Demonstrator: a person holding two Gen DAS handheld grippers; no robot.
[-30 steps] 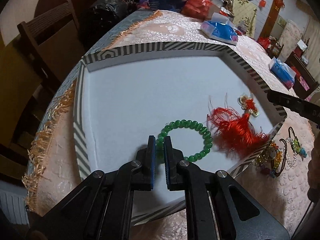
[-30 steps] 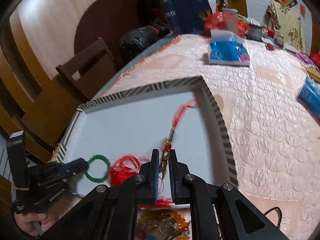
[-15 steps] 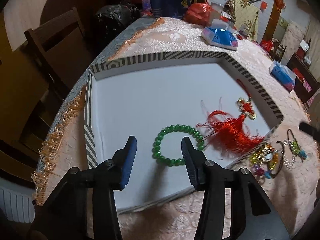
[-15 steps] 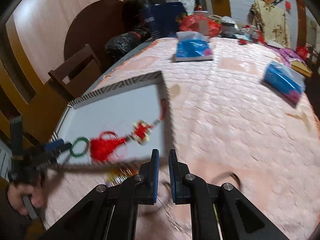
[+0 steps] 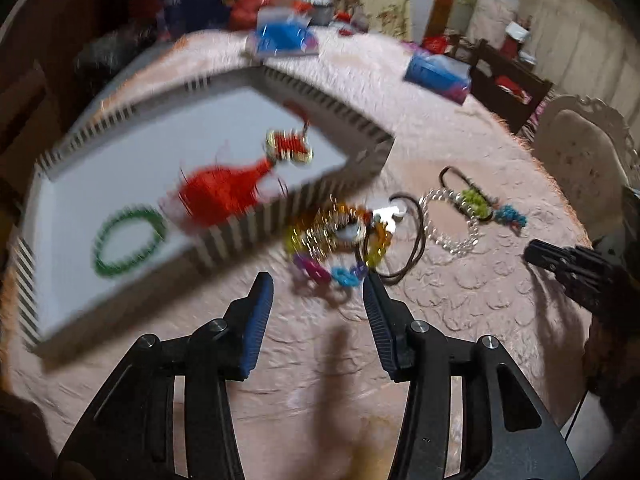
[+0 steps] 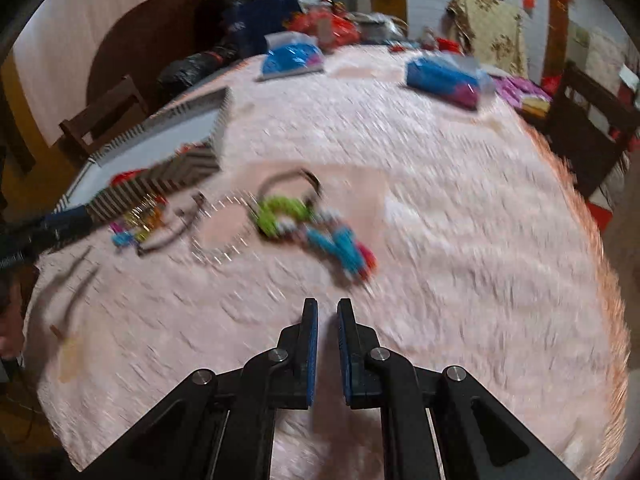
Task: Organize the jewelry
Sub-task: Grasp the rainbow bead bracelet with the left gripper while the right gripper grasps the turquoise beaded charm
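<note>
The striped-walled tray (image 5: 280, 216) holds a green bead bracelet (image 5: 128, 240) and a red tassel ornament (image 5: 224, 192) on its white floor. My left gripper (image 5: 318, 280) is open over the pink tablecloth in front of the tray, with nothing between its pads. A colourful bead bracelet (image 5: 328, 240) lies just beyond its tips. Further right lie a dark cord loop (image 5: 416, 240), a clear bead bracelet (image 5: 452, 236) and a green-and-blue charm (image 5: 480, 206). My right gripper (image 6: 327, 308) is shut and empty, short of the green-and-blue charm (image 6: 284, 210). Both views are motion-blurred.
Two blue tissue packs (image 6: 292, 56) (image 6: 444, 76) lie further back on the table. A wooden chair (image 6: 104, 116) stands beyond the tray, and a pale upholstered chair (image 5: 580, 152) at the right. Bags and clutter crowd the far end.
My left jaws opened off the green bracelet, then swung right to the loose pile. My right gripper left the red tassel in the tray and swung right over the tablecloth.
</note>
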